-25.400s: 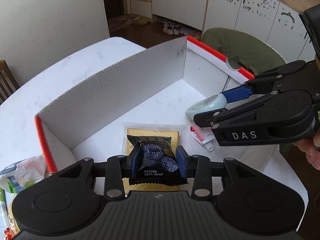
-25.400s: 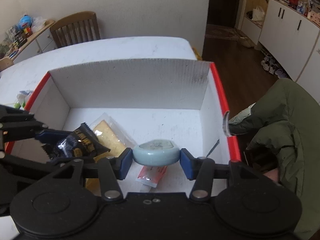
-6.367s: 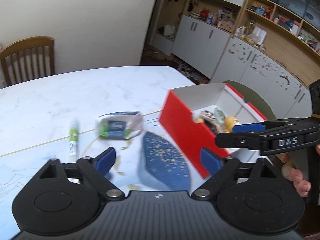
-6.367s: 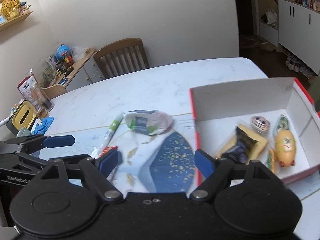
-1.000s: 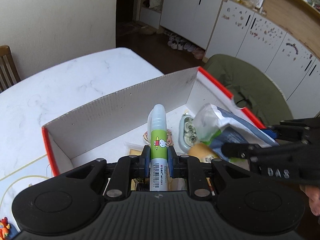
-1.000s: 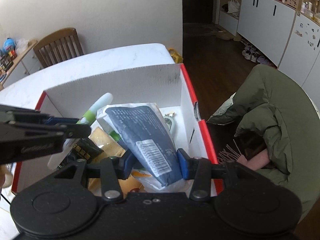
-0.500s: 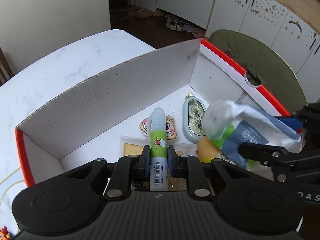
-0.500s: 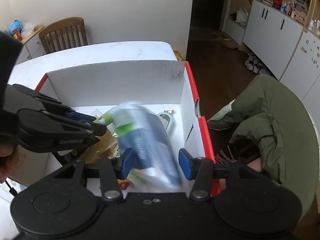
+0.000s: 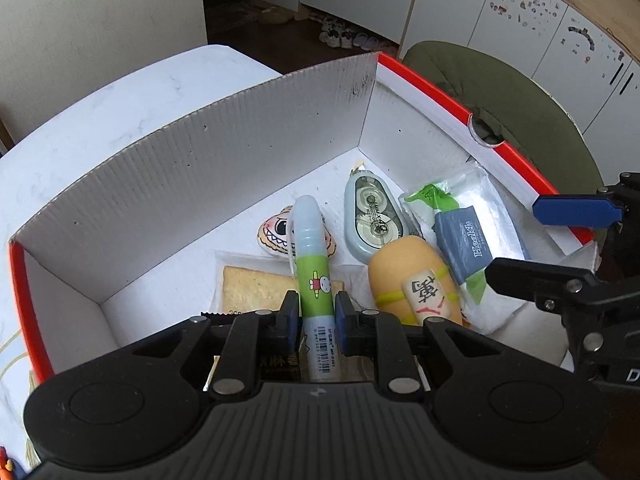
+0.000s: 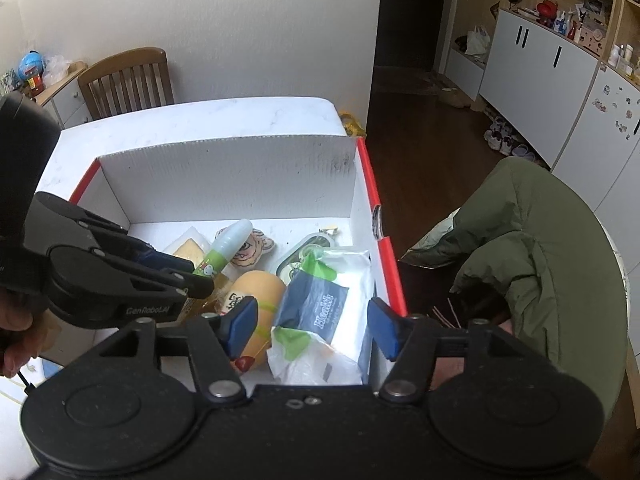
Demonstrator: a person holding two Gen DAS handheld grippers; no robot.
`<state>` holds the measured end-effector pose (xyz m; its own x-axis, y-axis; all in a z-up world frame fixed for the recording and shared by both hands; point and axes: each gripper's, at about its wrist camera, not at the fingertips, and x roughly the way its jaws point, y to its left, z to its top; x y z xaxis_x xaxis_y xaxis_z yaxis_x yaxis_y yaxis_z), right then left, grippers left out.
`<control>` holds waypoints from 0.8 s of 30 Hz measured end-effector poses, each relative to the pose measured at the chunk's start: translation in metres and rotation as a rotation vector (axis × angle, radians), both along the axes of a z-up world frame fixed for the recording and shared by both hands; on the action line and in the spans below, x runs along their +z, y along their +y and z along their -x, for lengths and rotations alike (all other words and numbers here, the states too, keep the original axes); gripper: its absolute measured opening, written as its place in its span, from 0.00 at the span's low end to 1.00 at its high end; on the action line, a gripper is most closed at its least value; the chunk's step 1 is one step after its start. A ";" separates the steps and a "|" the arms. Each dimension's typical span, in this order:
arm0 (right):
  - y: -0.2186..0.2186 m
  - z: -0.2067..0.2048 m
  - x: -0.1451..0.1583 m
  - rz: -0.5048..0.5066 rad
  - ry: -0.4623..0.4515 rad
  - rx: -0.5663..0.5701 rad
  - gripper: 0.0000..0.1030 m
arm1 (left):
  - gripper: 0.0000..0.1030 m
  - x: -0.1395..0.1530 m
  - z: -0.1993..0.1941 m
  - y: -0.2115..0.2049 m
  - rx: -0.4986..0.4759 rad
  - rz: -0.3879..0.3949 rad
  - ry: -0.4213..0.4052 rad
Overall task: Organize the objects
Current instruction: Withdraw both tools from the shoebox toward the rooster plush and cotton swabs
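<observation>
A: Left tongs (image 9: 316,320)?
B: Clamped on the glue stick (image 9: 311,256), pads pressing its lower barrel, capped end aimed into the red-and-white box (image 9: 224,136) and hanging above the cracker packet (image 9: 248,292).

A: Right tongs (image 10: 312,326)?
B: Just been opening; now spread well apart over the tissue pack (image 10: 328,300), blue pads clear of it on both sides.

A: Tissue pack itself?
B: Lying on the box floor along the right-hand wall, touching the yellow mahjong toy (image 9: 416,284).

A: Rest of the box?
B: Correction tape (image 9: 370,216) flat near the far right corner, just beyond the toy. Cartoon charm (image 9: 280,232) partly behind the glue stick's cap. Dark snack packet under the left tongs, mostly hidden.

A: Box location?
B: On the white counter (image 9: 100,120), near its edge, with a green jacket (image 10: 540,248) draped over a chair beside it.
</observation>
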<state>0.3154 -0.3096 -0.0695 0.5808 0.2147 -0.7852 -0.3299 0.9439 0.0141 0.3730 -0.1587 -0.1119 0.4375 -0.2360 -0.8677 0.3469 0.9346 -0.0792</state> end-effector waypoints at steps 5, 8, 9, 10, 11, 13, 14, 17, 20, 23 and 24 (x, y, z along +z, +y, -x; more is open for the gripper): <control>-0.002 0.004 0.006 -0.010 -0.012 -0.003 0.59 | 0.21 0.008 0.007 0.006 0.009 0.028 -0.020; -0.001 0.007 0.009 -0.016 -0.018 -0.004 0.60 | 0.33 0.013 0.013 0.010 0.006 0.038 -0.036; -0.001 0.009 0.011 -0.021 -0.019 -0.004 0.60 | 0.45 0.016 0.016 0.011 0.003 0.037 -0.049; -0.001 0.010 0.012 -0.026 -0.021 -0.004 0.60 | 0.61 0.019 0.019 0.012 0.003 0.038 -0.065; 0.000 0.011 0.014 -0.030 -0.022 -0.003 0.60 | 0.67 0.023 0.023 0.014 0.003 0.043 -0.085; 0.002 0.015 0.017 -0.037 -0.025 -0.002 0.61 | 0.68 0.031 0.029 0.019 0.002 0.061 -0.114; 0.003 0.016 0.020 -0.044 -0.026 0.000 0.61 | 0.68 0.035 0.032 0.022 0.002 0.072 -0.120; 0.006 0.023 0.027 -0.058 -0.040 0.009 0.65 | 0.68 0.047 0.042 0.032 0.007 0.101 -0.147; 0.011 0.031 0.036 -0.080 -0.062 0.015 0.74 | 0.68 0.057 0.051 0.042 0.011 0.118 -0.169; 0.017 0.038 0.044 -0.098 -0.079 0.024 0.76 | 0.68 0.065 0.061 0.055 0.020 0.134 -0.185; 0.020 0.040 0.046 -0.107 -0.083 0.028 0.76 | 0.68 0.068 0.065 0.059 0.022 0.142 -0.189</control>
